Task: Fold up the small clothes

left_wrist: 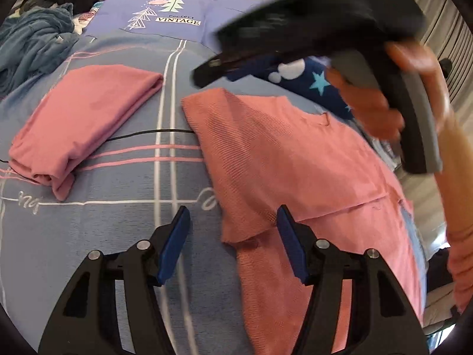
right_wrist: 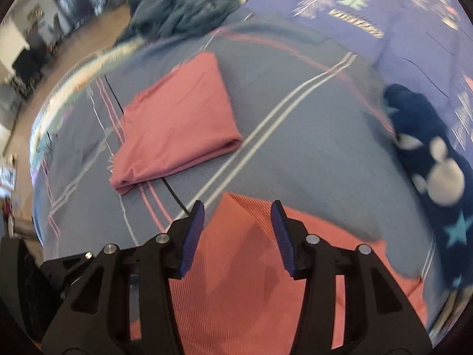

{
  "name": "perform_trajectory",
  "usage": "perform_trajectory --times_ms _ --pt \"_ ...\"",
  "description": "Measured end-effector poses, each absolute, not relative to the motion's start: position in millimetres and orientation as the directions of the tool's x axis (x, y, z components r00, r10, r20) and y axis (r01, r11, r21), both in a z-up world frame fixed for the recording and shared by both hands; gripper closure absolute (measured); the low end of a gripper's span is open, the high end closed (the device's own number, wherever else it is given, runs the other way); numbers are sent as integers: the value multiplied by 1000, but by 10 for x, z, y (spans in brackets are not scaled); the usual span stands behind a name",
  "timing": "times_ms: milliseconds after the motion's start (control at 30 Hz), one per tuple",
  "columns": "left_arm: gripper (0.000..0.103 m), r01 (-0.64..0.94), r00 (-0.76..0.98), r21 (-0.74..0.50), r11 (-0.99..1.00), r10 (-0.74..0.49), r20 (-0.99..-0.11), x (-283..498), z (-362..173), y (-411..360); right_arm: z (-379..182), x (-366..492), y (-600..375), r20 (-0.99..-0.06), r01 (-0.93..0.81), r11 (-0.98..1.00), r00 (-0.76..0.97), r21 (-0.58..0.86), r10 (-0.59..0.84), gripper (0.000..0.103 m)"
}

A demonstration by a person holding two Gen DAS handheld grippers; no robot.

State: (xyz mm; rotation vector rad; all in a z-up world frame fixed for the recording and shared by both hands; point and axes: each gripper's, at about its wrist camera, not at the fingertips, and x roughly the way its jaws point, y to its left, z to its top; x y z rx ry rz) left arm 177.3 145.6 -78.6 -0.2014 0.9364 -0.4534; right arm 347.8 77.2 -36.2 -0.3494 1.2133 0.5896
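Note:
A salmon ribbed shirt (left_wrist: 295, 162) lies spread flat on the striped blue bedspread (left_wrist: 118, 251). My left gripper (left_wrist: 233, 236) is open just above it, with the shirt's near sleeve corner lying below and between the blue pads. In the right wrist view my right gripper (right_wrist: 238, 230) is open over the same ribbed shirt (right_wrist: 236, 281), near its top edge, gripping nothing. A folded pink garment (left_wrist: 85, 118) rests to the left, also visible as the folded pink garment (right_wrist: 177, 127). A person's hand (left_wrist: 369, 112) holds the blurred right tool at upper right.
A navy garment with stars (left_wrist: 310, 80) lies beyond the shirt and shows as the navy garment (right_wrist: 437, 177) at right. A heap of blue blanket (left_wrist: 32, 44) sits at far left. A purple tree-print sheet (left_wrist: 183, 6) covers the back. A thin black cable (left_wrist: 147, 132) crosses the bedspread.

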Motion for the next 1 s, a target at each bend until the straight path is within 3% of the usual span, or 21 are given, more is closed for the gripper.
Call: perform_trajectory --times_ms 67,100,133,167,267,433,600,700,767,833,867,967,1000 --pt "56 277 503 -354 893 -448 -739 1782 -815 1492 -434 3518 864 -954 -610 791 210 43 213 53" --pt "61 277 502 -353 894 -448 -740 1788 -810 1486 -472 3522 926 -960 -626 779 198 31 197 64" --pt "71 285 496 -360 888 -458 -738 1786 -810 1486 -500 3515 967 -964 -639 769 193 18 184 77" --pt "86 295 484 -377 878 -477 -733 1788 -806 1491 -527 3480 989 -967 -649 761 193 3 168 102" --pt "96 335 478 -351 875 -479 -737 1763 -798 1421 -617 3540 1032 -963 -609 792 228 -25 145 102" --pt "97 376 509 -208 903 -389 -768 1641 -785 1278 -736 3720 869 -913 -498 861 297 101 278 103" --pt "96 338 541 -175 925 -342 -768 1574 -701 1295 -461 3464 244 -854 -410 890 372 199 363 102" --pt "96 324 592 -242 915 -395 -702 1531 -556 1382 -332 3107 -52 -834 -437 862 349 258 427 102" --pt "96 377 596 -401 835 -550 -585 1506 -432 1461 -379 2858 -207 -833 -420 849 301 321 464 102" --pt "96 401 560 -506 764 -641 -524 1515 -461 1491 -579 2616 -355 -843 -368 856 261 363 470 100" --pt "96 393 547 -519 759 -647 -531 1555 -511 1470 -680 2561 -381 -857 -350 867 252 353 451 100" --pt "97 279 504 -403 872 -490 -711 1800 -918 1296 -838 2392 -609 -805 -301 855 308 423 507 102" --pt "97 277 494 -428 860 -509 -705 1852 -973 1317 -833 2348 -689 -800 -262 857 314 445 511 102"
